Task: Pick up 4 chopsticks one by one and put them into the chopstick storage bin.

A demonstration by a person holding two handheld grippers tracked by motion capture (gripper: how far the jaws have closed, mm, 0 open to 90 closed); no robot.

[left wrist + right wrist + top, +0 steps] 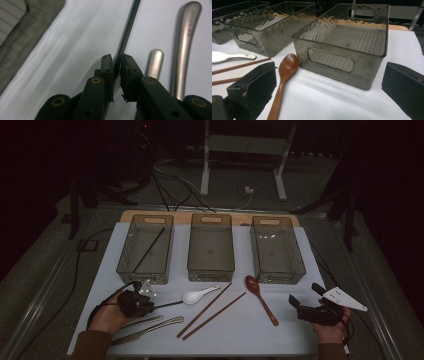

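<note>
My left gripper [146, 305] rests at the front left of the white table [240, 330]. Its jaws are shut on a thin black chopstick [170, 304] that lies on the table and points right. In the left gripper view the pads [108, 67] pinch that black chopstick [128, 30] near its end. My right gripper [304, 293] sits at the front right, open, with nothing between its jaws. A brown wooden spoon [287, 66] lies just beside its left jaw, in front of the right bin [342, 62].
Three smoky clear bins stand in a row: left [125, 255], middle [210, 270], right [300, 260]. The left one holds another black chopstick [148, 250]. A white spoon [197, 295], two brown chopsticks [210, 310], the wooden spoon [260, 297] and two metal utensils [150, 325] lie in front.
</note>
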